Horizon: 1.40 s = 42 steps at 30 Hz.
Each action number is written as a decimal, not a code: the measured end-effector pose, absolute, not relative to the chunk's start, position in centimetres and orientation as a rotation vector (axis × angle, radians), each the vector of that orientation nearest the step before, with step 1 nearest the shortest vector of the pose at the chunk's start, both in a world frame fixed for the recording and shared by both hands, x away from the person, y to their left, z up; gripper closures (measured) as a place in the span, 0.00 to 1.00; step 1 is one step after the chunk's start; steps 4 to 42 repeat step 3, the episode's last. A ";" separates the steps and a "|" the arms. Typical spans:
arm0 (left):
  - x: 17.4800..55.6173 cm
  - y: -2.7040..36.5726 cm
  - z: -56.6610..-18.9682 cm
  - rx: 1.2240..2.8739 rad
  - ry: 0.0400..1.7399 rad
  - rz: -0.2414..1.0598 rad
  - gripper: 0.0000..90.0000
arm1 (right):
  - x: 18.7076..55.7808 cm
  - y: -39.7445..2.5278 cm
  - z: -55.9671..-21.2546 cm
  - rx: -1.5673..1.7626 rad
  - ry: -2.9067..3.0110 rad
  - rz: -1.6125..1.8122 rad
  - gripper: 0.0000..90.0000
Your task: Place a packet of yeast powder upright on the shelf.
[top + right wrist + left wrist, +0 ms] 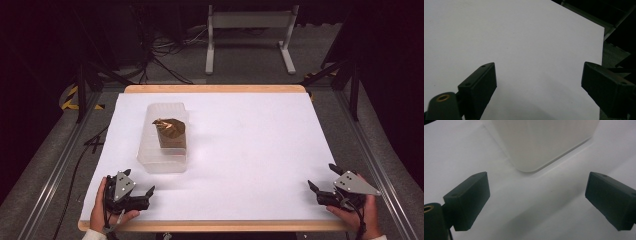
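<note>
Both the left gripper point(131, 192) and right gripper point(327, 187) rest on the white table point(250, 145), jaws wide apart; a clear container point(165, 160) holds a brown object point(171, 131)

We hold the left gripper point(134, 192) in our left hand point(107, 207), its fingers point(467, 200) spread wide apart with nothing between them. Our right hand point(360, 212) holds the right gripper point(325, 187), fingers point(477, 88) likewise parted and empty.
</note>
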<state>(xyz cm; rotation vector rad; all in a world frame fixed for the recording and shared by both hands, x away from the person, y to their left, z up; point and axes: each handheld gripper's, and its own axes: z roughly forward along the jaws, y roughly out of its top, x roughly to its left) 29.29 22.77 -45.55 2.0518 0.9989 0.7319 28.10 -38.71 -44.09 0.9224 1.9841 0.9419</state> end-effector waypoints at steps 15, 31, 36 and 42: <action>29.3 22.8 -45.6 2.055 0.997 0.729 0.07 | 28.2 -38.8 -44.2 0.934 1.985 0.938 0.15; 29.3 22.8 -45.6 2.055 0.997 0.729 0.07 | 28.2 -38.8 -44.2 0.934 1.985 0.938 0.15; 29.3 22.8 -45.6 2.055 0.997 0.729 0.07 | 28.2 -38.8 -44.2 0.934 1.985 0.938 0.15; 29.3 22.8 -45.6 2.055 0.997 0.729 0.07 | 28.2 -38.8 -44.2 0.934 1.985 0.938 0.15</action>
